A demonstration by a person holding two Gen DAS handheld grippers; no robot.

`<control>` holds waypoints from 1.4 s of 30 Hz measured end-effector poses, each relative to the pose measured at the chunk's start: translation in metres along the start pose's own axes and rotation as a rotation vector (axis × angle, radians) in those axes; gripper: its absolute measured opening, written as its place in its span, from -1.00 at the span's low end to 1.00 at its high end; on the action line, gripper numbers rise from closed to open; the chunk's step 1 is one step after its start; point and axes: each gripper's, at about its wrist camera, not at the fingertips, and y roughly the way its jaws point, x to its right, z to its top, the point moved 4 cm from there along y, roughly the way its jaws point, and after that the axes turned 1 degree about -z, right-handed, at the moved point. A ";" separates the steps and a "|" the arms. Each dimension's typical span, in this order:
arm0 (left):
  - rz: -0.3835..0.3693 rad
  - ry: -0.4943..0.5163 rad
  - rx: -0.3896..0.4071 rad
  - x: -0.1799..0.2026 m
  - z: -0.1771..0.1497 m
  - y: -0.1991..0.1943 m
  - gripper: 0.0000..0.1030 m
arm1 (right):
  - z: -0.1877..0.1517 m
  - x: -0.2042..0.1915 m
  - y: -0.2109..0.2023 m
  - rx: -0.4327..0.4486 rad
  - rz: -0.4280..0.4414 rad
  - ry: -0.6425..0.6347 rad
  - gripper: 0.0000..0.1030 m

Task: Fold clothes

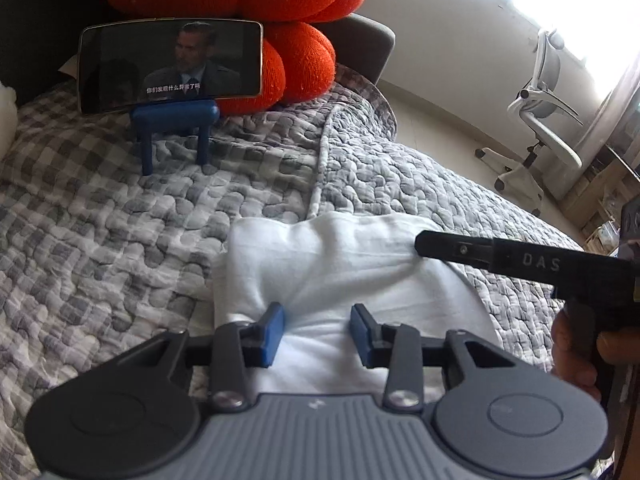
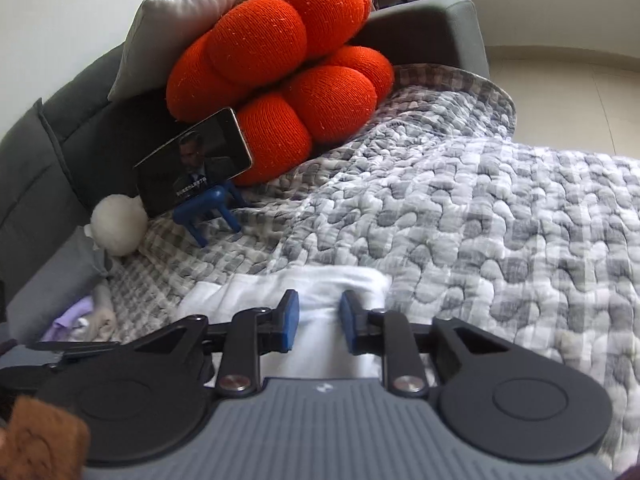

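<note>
Quilted bedcover (image 1: 120, 216); white cloth's (image 1: 340, 264) near edge hidden under left tool (image 1: 317, 330).

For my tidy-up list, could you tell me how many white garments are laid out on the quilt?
1: the white garment lies folded on the grey quilt, under both open grippers. Others may be hidden.

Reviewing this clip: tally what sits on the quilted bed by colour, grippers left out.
White: 2, the folded white cloth and the white plush ball
Orange: 1, the knotted cushion
Blue: 1, the phone stand
Black: 1, the phone
Total: 5
</note>
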 end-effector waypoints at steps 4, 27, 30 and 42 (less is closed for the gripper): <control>0.002 0.009 -0.002 0.002 -0.001 0.000 -0.26 | 0.005 0.002 0.009 0.016 -0.030 -0.009 -0.59; 0.000 0.031 -0.003 0.002 -0.002 0.002 -0.26 | -0.039 -0.011 -0.065 0.061 -0.020 -0.064 -0.48; 0.002 0.037 -0.002 0.002 -0.002 0.002 -0.25 | -0.047 -0.015 -0.062 0.057 -0.029 -0.083 -0.62; 0.003 0.047 -0.002 0.002 -0.004 0.000 -0.25 | -0.075 -0.026 -0.053 0.060 -0.069 -0.161 -0.75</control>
